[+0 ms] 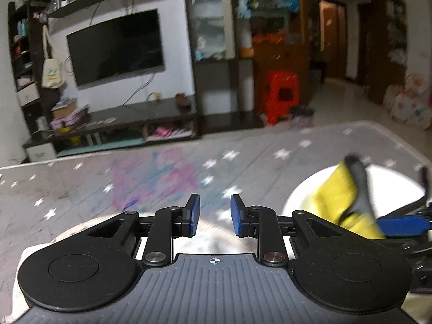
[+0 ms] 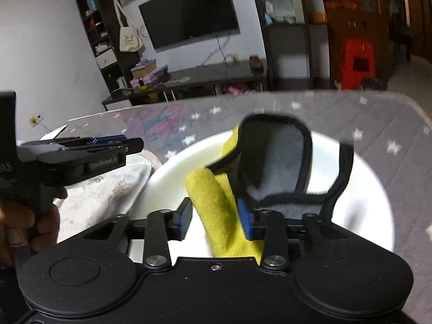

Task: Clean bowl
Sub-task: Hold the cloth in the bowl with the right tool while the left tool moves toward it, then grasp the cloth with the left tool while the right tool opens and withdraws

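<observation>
Right wrist view: nearest the lens, the right gripper [image 2: 216, 220] is seen with its blue pads parted. A rolled fold of a yellow and grey cleaning cloth [image 2: 213, 205] lies between them; the right pad touches the cloth, while a narrow gap shows at the left pad, so the cloth is not clenched. Its grey, black-edged side [image 2: 283, 156] is raised above the pads and blurred. Beneath the cloth, a white bowl [image 2: 361, 189] is set on a grey star-patterned table cover [image 2: 378, 118]. At the bowl's left rim a pale crumpled cloth [image 2: 108, 189] is seen, and above it the left gripper [image 2: 129, 144] is held by a hand [image 2: 29, 224], side-on, nothing visible between its jaws. Farther back, a dark low cabinet [image 2: 205, 74], a wall-mounted television [image 2: 189, 12], a hanging tote bag [image 2: 129, 37] and a red plastic stool [image 2: 356, 62] are shown.

Left wrist view: the left gripper [image 1: 215, 214] is seen released, its blue pads apart and empty, over the pale cloth [image 1: 213, 240]. To the right, the bowl [image 1: 299, 202] and the yellow cloth [image 1: 340, 202] are partly visible. Pink and blue scribbles [image 1: 159, 178] mark the table cover [image 1: 67, 189] beyond. The television [image 1: 116, 46] and stool [image 1: 280, 94] stand against the far wall.
</observation>
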